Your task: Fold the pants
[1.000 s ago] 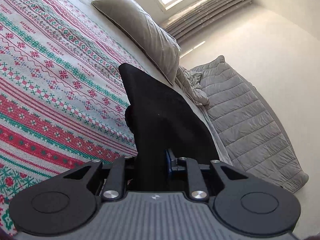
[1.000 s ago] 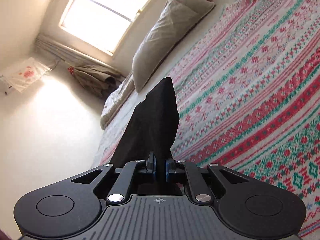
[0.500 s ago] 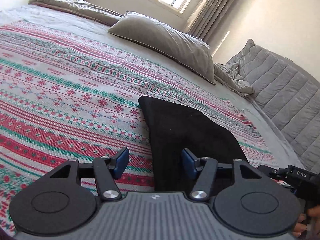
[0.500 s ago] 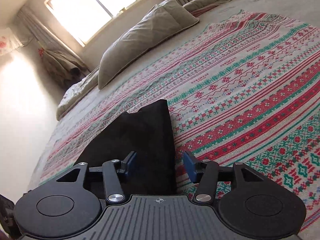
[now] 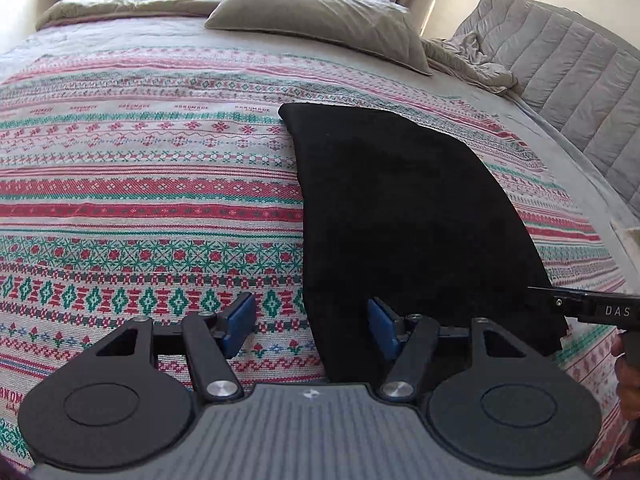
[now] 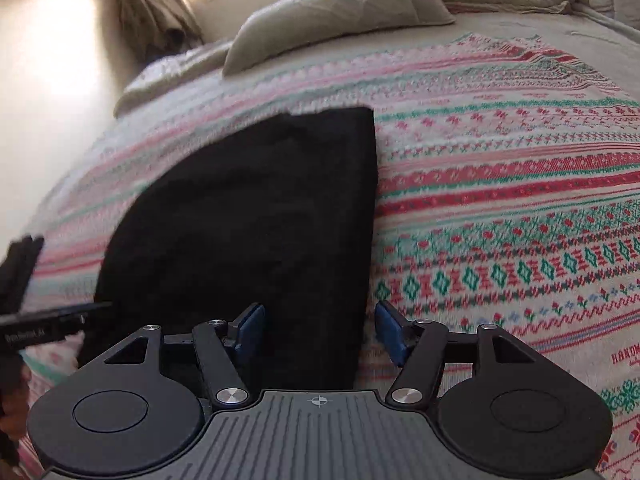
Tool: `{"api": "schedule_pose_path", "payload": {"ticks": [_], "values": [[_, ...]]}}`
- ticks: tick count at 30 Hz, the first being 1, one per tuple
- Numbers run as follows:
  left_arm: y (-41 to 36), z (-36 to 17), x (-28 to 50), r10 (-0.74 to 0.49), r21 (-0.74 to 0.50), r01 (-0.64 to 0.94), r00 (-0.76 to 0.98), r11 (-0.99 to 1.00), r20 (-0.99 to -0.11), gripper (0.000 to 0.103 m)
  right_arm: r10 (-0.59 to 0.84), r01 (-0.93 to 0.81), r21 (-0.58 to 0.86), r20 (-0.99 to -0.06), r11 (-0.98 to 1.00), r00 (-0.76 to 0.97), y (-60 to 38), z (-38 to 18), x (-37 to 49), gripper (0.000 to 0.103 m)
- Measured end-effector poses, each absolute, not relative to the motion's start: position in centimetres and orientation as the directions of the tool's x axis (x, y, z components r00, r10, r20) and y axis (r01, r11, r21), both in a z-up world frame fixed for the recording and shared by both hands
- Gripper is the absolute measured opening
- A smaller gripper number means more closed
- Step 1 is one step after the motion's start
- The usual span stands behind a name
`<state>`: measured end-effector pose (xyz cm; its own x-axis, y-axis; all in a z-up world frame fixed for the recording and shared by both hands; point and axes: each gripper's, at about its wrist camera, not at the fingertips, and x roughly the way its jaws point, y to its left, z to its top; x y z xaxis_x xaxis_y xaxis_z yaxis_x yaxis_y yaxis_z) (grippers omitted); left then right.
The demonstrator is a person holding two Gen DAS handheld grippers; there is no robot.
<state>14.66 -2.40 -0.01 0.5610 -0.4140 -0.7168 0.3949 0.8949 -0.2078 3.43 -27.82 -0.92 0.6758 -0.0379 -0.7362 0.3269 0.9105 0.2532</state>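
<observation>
Release step in hand: the left tool (image 5: pixel 310 330) and right tool (image 6: pixel 318 334) are both opening, pads clear of cloth, each straddling a near side edge of the black pants (image 5: pixel 408 216). Pants lie flat, folded, on the patterned bedspread (image 5: pixel 140 184), pillow (image 5: pixel 320 20) beyond. Judgement: next move calls for re-gripping the near corners for another fold.

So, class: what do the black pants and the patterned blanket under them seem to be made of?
Pants: soft, matte black cloth, maybe fleece or cotton; it shows no sheen and lies limp and flat. Blanket: probably knitted or woven yarn; its red and green motifs are built of small stitch-like blocks.
</observation>
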Motion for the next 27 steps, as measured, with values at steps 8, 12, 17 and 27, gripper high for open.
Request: {"api": "schedule_pose_path", "payload": {"ticks": [8, 12, 17, 27], "values": [[-2.3, 0.2, 12.0, -0.325, -0.078, 0.406, 0.586, 0.911, -0.742, 0.083, -0.041, 0.292, 0.202, -0.756, 0.935, 0.654, -26.9, -0.8, -0.3, 0.066], [-2.9, 1.3, 9.9, -0.290, -0.020, 0.402, 0.626, 0.916, -0.724, 0.083, -0.095, 0.320, 0.156, -0.756, 0.934, 0.648, -26.4, 0.3, -1.9, 0.070], [-4.0, 2.5, 7.5, -0.303, -0.023, 0.394, 0.665, 0.919, -0.682, 0.097, -0.178, 0.344, 0.092, -0.715, 0.934, 0.676, -25.3, 1.8, -3.4, 0.083], [-6.8, 1.9, 5.6, -0.215, -0.050, 0.255, 0.679, 0.966, -0.702, 0.103, -0.231, 0.394, 0.082, -0.694, 0.916, 0.682, -23.0, 2.0, -4.3, 0.093]]}}
